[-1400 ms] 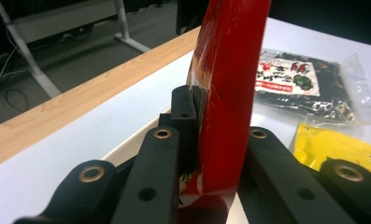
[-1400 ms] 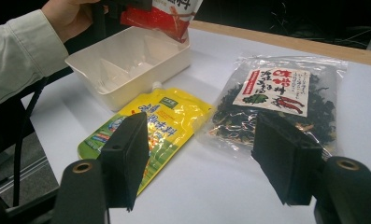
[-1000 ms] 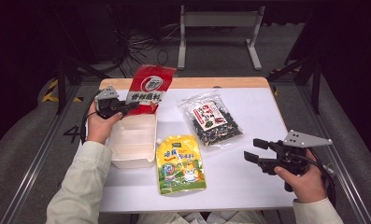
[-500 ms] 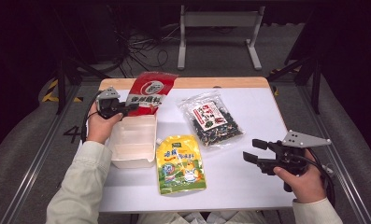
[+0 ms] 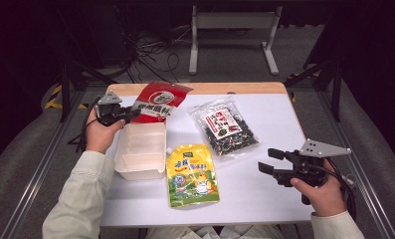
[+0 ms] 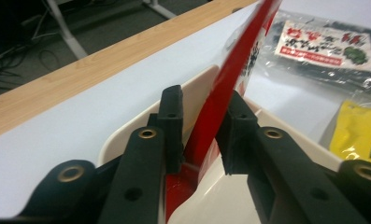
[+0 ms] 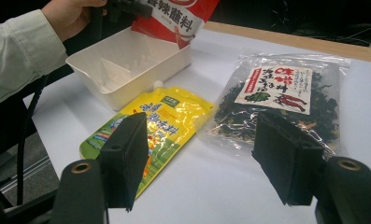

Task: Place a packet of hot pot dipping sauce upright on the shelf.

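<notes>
Left hand-held gripper (image 5: pixel 131 115) at the far end of the white box (image 5: pixel 141 151), red pouch (image 5: pixel 158 101) between its jaws. Jaws have just been opening, with a gap showing on one side in the left gripper view, so released. Pouch leans over the box's far end. Right hand-held gripper (image 5: pixel 267 161) released, empty, above the bench (image 5: pixel 264 199).

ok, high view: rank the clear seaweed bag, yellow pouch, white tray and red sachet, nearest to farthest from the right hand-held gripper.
1. Clear seaweed bag, just beyond the right hand-held gripper, toward the table's middle.
2. Yellow pouch, to its left, near the front edge.
3. White tray, farther left.
4. Red sachet, far left corner, between the left hand-held gripper's jaws, which have just been opening.
</notes>
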Demonstrator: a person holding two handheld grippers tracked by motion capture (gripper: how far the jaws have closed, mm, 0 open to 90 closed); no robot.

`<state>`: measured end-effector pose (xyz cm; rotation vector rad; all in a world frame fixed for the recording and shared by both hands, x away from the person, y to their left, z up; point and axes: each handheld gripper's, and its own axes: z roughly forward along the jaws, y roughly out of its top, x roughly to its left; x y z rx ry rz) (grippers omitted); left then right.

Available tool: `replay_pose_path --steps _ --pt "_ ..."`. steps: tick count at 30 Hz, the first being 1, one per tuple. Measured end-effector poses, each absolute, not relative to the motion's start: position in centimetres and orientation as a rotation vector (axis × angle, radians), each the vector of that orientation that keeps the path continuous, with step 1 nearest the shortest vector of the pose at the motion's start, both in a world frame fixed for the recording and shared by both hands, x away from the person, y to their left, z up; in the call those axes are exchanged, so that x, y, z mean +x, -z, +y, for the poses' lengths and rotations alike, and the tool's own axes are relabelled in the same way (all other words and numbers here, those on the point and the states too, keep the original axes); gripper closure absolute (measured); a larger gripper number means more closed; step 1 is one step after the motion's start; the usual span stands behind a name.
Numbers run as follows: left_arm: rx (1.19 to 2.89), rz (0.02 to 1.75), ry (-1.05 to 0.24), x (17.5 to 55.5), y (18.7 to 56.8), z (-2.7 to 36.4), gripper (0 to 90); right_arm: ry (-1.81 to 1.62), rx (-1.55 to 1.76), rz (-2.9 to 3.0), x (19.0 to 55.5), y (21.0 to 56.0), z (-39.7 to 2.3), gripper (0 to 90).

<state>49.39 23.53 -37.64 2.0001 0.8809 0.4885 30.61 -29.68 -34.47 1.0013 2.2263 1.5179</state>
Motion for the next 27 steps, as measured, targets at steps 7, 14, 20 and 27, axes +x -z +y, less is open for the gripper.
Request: replay_pose_path --steps 7,14,20,27 --pt "2.089 0.943 -0.509 49.5 37.8 22.9 82.0 -1.520 1.002 2.226 30.6 34.5 -29.6 35.9" --pt "2.117 1.017 -0.502 50.0 38.3 22.5 82.4 -1.519 0.998 2.228 30.6 34.5 -29.6 35.9" --pt "2.182 1.063 -0.544 50.3 38.4 21.6 82.6 -1.519 0.993 2.232 30.5 34.5 -29.5 35.9" --pt "2.220 1.110 -0.536 51.0 39.1 21.1 82.6 -1.517 0.992 2.234 30.5 34.5 -29.5 35.9"
